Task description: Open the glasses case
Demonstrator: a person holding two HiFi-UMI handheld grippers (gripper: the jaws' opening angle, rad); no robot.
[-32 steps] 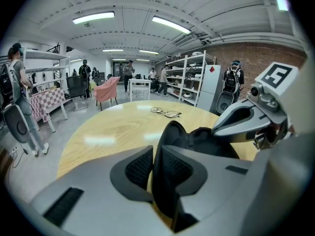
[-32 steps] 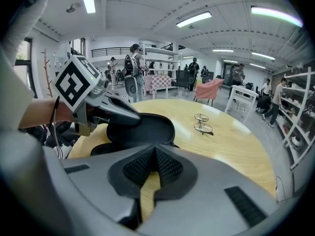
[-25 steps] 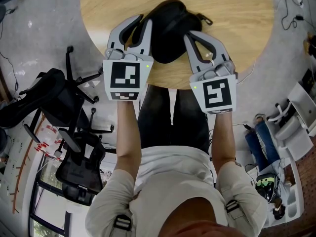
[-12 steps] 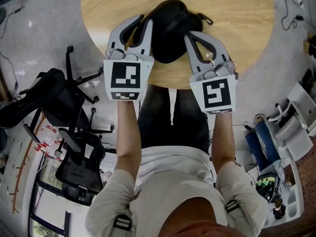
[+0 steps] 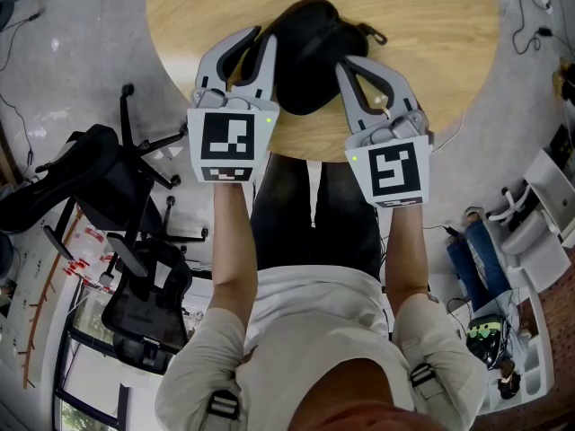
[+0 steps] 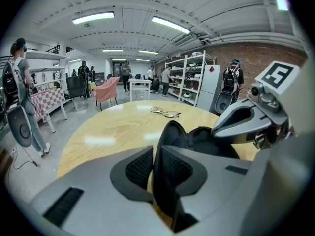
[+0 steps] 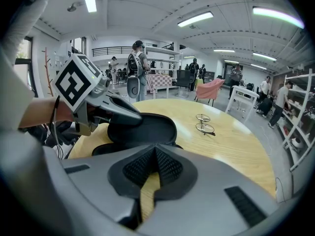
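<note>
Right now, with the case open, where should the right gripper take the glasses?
Probably the bridge between the two round lenses of the glasses, coming from above: the thin wire frame lies flat on the table, so its sides offer little to pinch.

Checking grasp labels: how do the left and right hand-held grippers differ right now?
The left hand-held gripper is clamped on the raised lid of the glasses case. The right hand-held gripper is shut, with nothing visible between its pads. The left one sits at the case's left side, the right one at its right edge. Shared: both are grey and angle down over the round wooden table.
</note>
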